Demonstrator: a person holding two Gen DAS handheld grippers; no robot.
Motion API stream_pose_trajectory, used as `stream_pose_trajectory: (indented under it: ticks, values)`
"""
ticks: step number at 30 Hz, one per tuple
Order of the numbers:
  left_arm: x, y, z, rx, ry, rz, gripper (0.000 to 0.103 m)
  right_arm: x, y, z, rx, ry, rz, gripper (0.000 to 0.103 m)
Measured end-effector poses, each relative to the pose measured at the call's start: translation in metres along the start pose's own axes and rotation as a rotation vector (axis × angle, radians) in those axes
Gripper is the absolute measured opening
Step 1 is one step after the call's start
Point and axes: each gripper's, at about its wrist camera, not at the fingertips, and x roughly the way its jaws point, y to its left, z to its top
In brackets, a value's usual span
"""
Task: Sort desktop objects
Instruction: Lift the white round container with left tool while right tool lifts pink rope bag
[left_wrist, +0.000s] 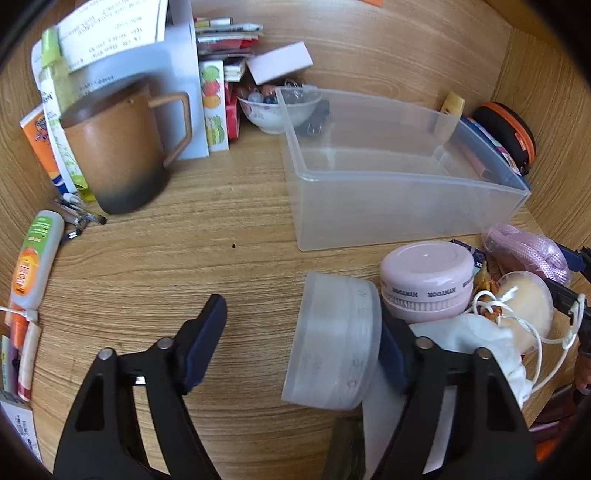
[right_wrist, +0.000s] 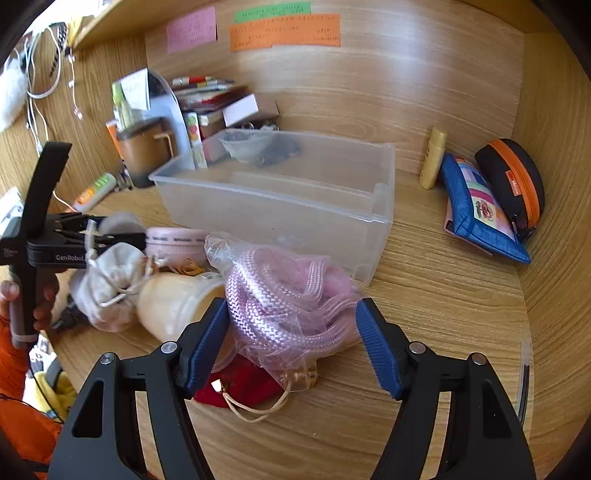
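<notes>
My left gripper (left_wrist: 299, 347) is open low over the wooden desk. A translucent white round tub (left_wrist: 332, 339) lies tilted between its fingers. The tub leans on the right pad, and the left pad stands well clear of it. My right gripper (right_wrist: 291, 343) is open around a pink braided rope in a clear plastic bag (right_wrist: 288, 291). The bag fills the gap and its loose plastic brushes both pads, but the rope is not squeezed. A clear plastic bin (left_wrist: 406, 206) (right_wrist: 280, 218) stands behind both grippers with nothing in it.
A pink round jar (left_wrist: 428, 280), a cream jar (right_wrist: 173, 299), a white drawstring pouch (right_wrist: 110, 280) and a red pouch (right_wrist: 240, 384) crowd beside the bin. A brown mug (left_wrist: 114, 155), a bowl (left_wrist: 273, 110) and boxes stand at the back left. A blue pouch (right_wrist: 476, 210) and a black-orange case (right_wrist: 513, 181) lean at the right wall.
</notes>
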Motion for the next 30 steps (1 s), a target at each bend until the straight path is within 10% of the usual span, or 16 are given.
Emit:
stream_pose_trajectory:
  ticks: [9, 21, 30]
  values:
    - [0.007, 0.001, 0.0, 0.0, 0.009, -0.009, 0.067, 0.025, 0.011, 0.006, -0.094, 0.013, -0.032, 0.066]
    - [0.005, -0.004, 0.002, 0.019, -0.003, -0.04, 0.031, 0.011, -0.001, 0.011, -0.048, -0.008, 0.026, 0.043]
    - [-0.006, 0.003, 0.008, -0.005, -0.048, -0.029, 0.029, -0.013, -0.02, 0.023, 0.029, -0.061, 0.062, 0.031]
